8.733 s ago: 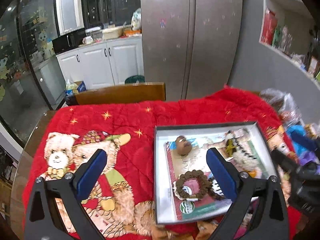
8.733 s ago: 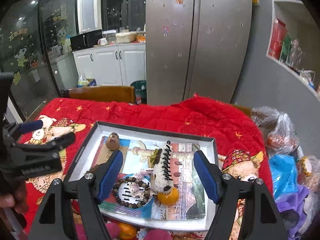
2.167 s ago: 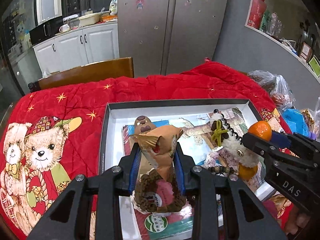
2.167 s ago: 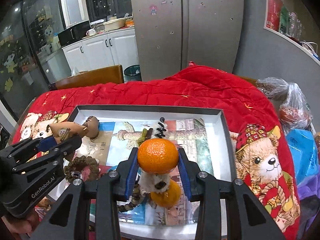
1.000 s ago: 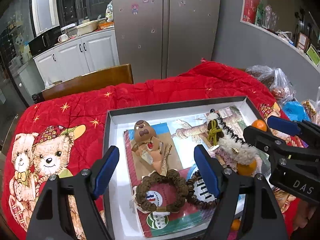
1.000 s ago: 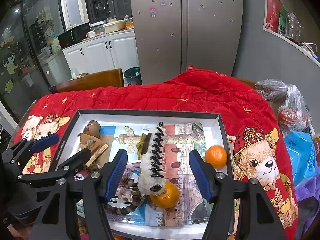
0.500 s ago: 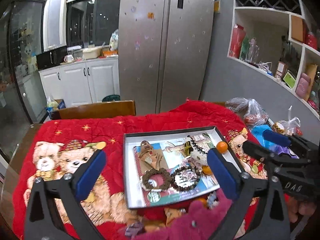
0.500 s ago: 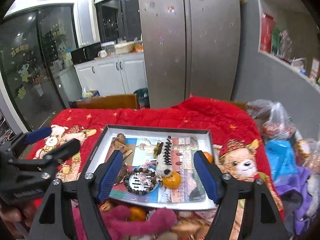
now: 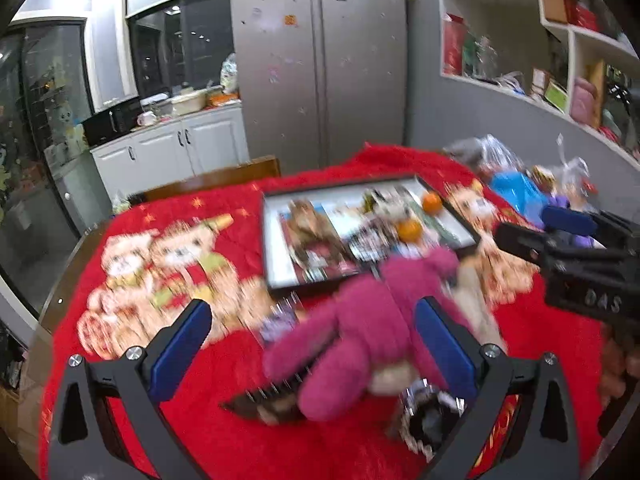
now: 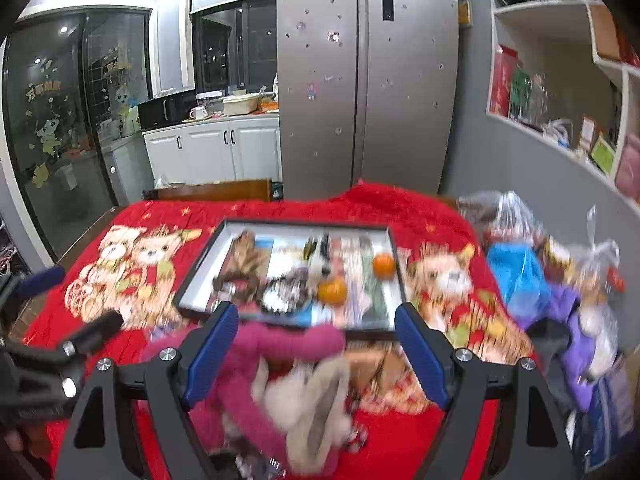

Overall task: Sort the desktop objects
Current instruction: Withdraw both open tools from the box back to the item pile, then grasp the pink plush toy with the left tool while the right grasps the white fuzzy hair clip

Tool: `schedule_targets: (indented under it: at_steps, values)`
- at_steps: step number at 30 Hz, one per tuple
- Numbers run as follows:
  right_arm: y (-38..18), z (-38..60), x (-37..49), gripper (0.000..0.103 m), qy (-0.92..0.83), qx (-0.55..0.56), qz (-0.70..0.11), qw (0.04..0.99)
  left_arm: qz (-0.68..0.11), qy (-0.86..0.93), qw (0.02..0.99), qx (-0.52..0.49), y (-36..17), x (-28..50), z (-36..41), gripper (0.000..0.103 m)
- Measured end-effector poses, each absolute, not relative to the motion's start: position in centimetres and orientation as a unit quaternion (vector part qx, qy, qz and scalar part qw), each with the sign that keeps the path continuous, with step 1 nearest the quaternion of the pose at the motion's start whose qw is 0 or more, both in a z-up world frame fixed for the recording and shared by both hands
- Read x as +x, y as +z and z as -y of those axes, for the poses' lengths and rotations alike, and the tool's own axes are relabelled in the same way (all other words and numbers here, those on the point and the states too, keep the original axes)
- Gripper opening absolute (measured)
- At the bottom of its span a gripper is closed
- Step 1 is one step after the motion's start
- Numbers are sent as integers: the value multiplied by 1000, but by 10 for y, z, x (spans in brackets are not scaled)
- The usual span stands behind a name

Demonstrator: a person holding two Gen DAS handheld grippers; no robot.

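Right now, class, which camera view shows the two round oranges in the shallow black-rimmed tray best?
The right wrist view: both oranges sit mid-frame in the tray, unobstructed. The left wrist view shows them smaller, farther off, behind the blurred pink plush toy.

Steel double-door fridge (image 10: 366, 80) centre of frame, small magnets on doors. White base cabinets (image 10: 212, 150) left of it, cluttered counter, black microwave (image 10: 166, 108). Dark window (image 10: 236, 46) above counter. Glass sliding door (image 10: 60, 120) with cartoon decals at left edge. Grey wall (image 10: 500, 164) right, white open shelving (image 10: 560, 76) upper right, packed with boxes. Wooden chair back (image 10: 216, 191) behind table. Ceiling light glare upper left
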State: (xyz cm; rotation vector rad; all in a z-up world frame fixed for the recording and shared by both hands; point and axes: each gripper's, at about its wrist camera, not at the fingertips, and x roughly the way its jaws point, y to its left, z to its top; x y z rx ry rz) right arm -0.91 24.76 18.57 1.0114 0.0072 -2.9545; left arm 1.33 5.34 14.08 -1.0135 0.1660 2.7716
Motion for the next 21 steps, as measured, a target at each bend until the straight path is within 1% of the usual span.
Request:
schedule_targets:
  at_steps: [3,6,9,15,21]
  values:
    - [161,-248,0,83,-941,338,5,12,-56,928,90,-357,119,21,-61,103]
    - [136,-252,-4,83,-928,372,10,7,-46,921,102,-372,108,21,-65,103]
    - [128,-259,-5,83,-924,381,30,16,-41,920,111,-374,103,17,-68,103]
    - [113,-267,-10,83,-916,398,42,14,-26,912,139,-385,88,-1,-73,103]
    - [90,-279,-25,83,-903,423,66,18,7,897,181,-404,73,-24,-74,103]
